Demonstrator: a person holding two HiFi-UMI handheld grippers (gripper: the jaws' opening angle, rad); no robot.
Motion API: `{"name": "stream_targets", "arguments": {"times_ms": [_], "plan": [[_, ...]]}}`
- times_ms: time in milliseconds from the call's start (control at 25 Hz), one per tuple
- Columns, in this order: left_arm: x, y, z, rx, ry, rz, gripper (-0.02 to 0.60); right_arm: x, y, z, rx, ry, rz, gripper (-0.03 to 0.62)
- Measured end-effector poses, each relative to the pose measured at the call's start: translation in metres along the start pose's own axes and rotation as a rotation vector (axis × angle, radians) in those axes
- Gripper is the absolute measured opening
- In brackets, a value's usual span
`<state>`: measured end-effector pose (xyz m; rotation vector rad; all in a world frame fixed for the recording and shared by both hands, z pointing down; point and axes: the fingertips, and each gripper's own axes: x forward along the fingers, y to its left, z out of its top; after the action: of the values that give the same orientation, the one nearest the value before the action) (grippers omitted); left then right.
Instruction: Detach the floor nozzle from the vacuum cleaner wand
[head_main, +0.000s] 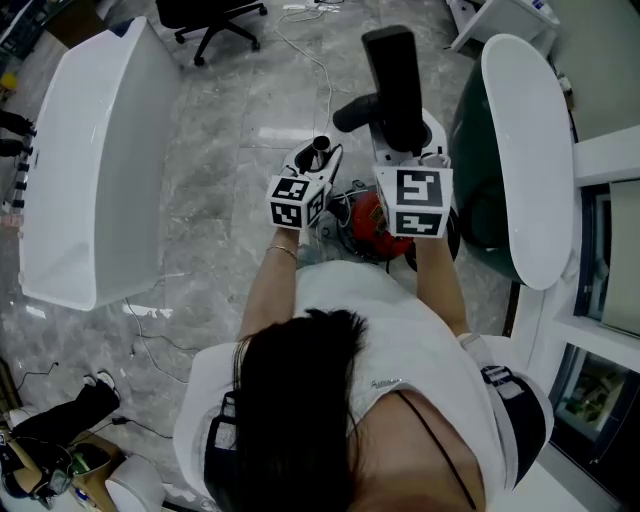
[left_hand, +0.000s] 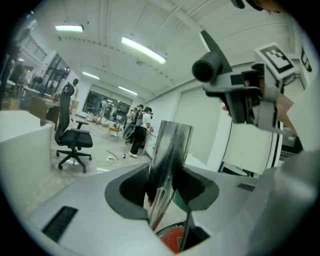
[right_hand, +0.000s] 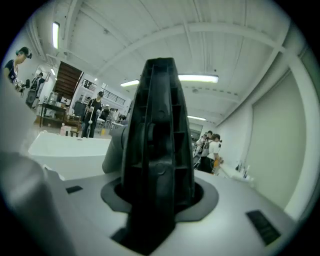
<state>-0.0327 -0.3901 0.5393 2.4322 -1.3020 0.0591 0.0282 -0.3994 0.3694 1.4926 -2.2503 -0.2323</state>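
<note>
The black plastic floor nozzle (head_main: 392, 80) stands upright in the air in front of the person, above the grey marbled floor (head_main: 230, 150). Its ribbed body is pinched between the jaws of the right gripper (head_main: 398, 138), and the right gripper view shows the dark pads pressed against both sides of it. The nozzle's round black neck (head_main: 350, 112) juts out toward the left. Just beside it, and apparently apart from it, is the open mouth of the shiny metal wand tube (head_main: 321, 148). The left gripper (head_main: 316, 165) is clamped on this tube, which runs upright between its pads in the left gripper view. Below both grippers lies the red vacuum cleaner body (head_main: 368, 218), partly hidden by the marker cubes. A long white table (head_main: 90, 150) stands well off to the left and a white oval table (head_main: 525, 150) to the right.

The joint looks already parted, so the step in hand is probably clearing the nozzle away. To do that well, the left grip should hold the tube steady while the nozzle travels along the line of the neck rather than sideways, so the neck does not knock the tube's mouth. The right grip should not loosen until the nozzle rests on something
</note>
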Motion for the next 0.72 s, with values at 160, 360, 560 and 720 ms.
{"name": "stream_targets", "arguments": {"times_ms": [160,360,560,720], "plan": [[-0.012,0.018,-0.006,-0.012,0.024,0.008,0.153,-0.019,-0.044,0.071,0.042,-0.157,-0.062,0.192],[-0.010,0.013,-0.005,-0.015,0.013,0.021,0.153,-0.024,-0.034,0.066,0.066,-0.152,-0.019,0.192],[-0.012,0.015,-0.003,-0.021,0.010,0.039,0.155,-0.022,-0.028,0.057,0.109,-0.130,0.006,0.192],[-0.007,0.012,-0.003,-0.040,0.012,0.063,0.155,-0.021,-0.031,0.047,0.161,-0.118,0.019,0.192]]}}
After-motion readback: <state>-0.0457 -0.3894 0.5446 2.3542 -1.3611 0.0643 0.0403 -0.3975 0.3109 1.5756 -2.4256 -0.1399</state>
